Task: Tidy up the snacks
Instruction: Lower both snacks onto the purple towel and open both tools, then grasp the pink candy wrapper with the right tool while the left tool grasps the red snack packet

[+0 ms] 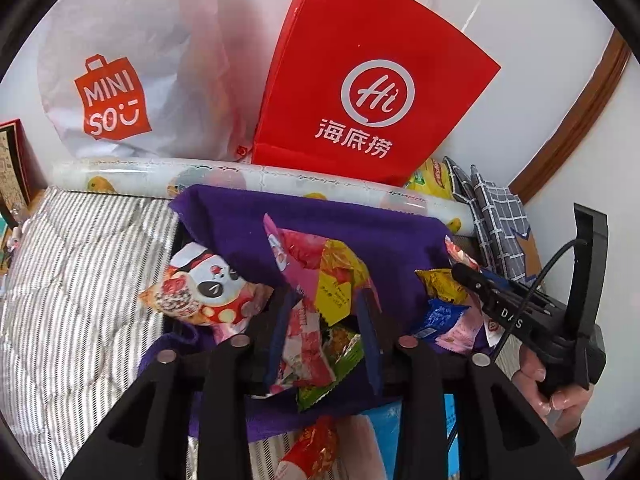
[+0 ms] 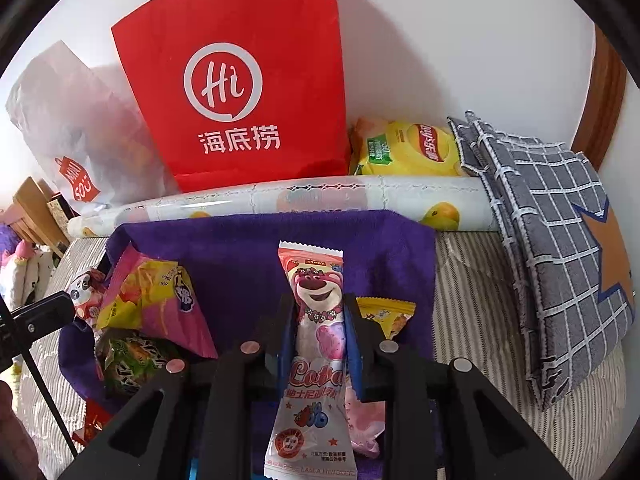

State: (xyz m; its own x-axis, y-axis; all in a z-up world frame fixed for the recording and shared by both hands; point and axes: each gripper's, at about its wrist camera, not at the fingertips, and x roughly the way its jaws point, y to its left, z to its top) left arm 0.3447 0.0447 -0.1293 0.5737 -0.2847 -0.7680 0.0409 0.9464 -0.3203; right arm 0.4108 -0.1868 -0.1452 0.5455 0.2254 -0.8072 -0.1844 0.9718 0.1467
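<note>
Right-wrist view: a bear packet [image 2: 316,344] is clamped between the fingers of the right gripper [image 2: 318,334], held above the purple cloth [image 2: 240,256]. Left-wrist view: a pink packet [image 1: 308,344] lies between the fingers of the left gripper [image 1: 326,324]; whether it is pinched cannot be told. A placing step is judged to be in hand; next, a clear spot must be chosen. The container under the cloth is hidden.
</note>
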